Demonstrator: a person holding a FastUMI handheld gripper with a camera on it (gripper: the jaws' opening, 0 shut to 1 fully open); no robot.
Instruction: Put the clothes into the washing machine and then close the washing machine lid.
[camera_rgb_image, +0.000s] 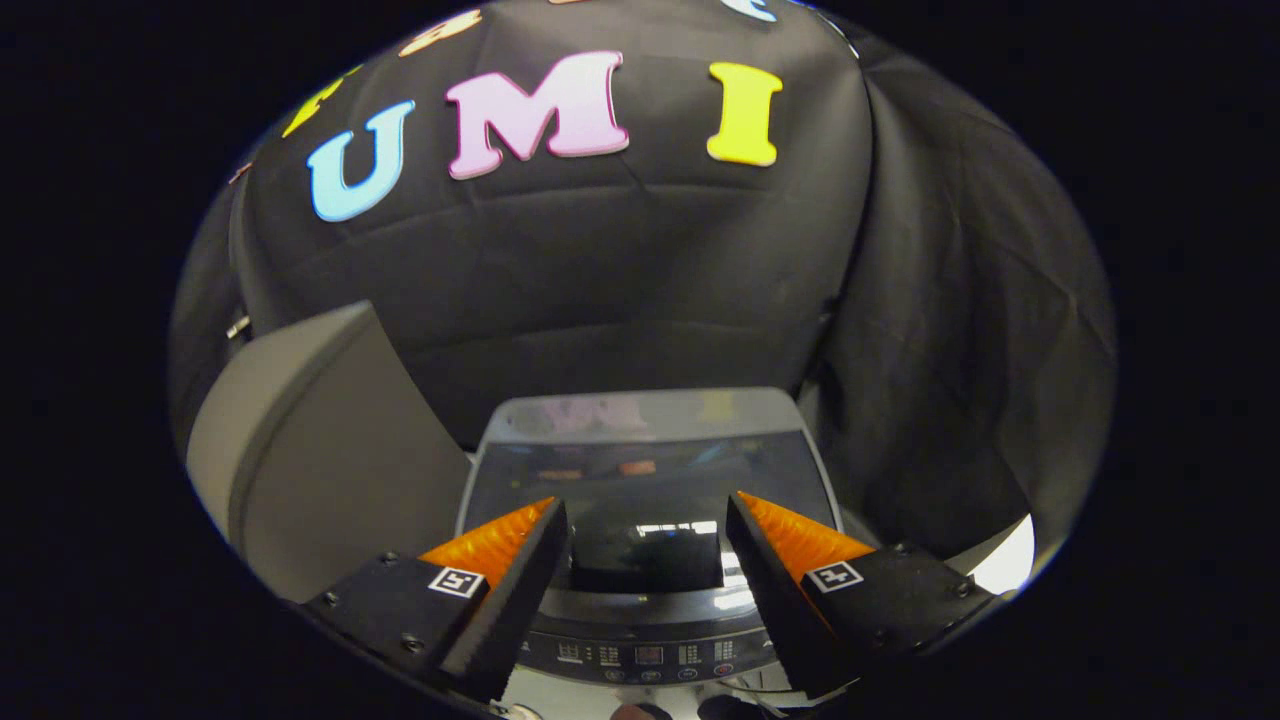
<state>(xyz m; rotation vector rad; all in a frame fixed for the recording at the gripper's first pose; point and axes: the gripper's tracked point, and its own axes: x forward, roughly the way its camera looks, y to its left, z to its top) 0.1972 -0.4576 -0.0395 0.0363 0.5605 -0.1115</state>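
Black cloth (640, 290) hangs behind everything as the booth's wall, creased in broad horizontal folds directly behind the machine and falling in looser vertical folds off to the right side.

Below it stands the washing machine (640, 610), seen from above and from its front. Its lid (640, 470) lies flat and closed over the top opening: a dark, glossy panel in a light grey frame, with faint reflections on the glass. Along the machine's front edge runs the control panel (645, 655), a dark strip with small rows of markings and buttons, too small to make out.

The gripper (645, 530) hangs over the front part of the machine with its jaws apart and nothing held between them. Between the two fingers show the near part of the lid and a dark recessed handle at its front edge; the control panel lies just under the finger bases. Neither finger visibly touches the lid.

To the left of the machine, beside its rear corner, stands a large grey object (320, 450) with a flat tilted face and a curved edge; what it is cannot be told.

No clothes can be made out on the machine's top.
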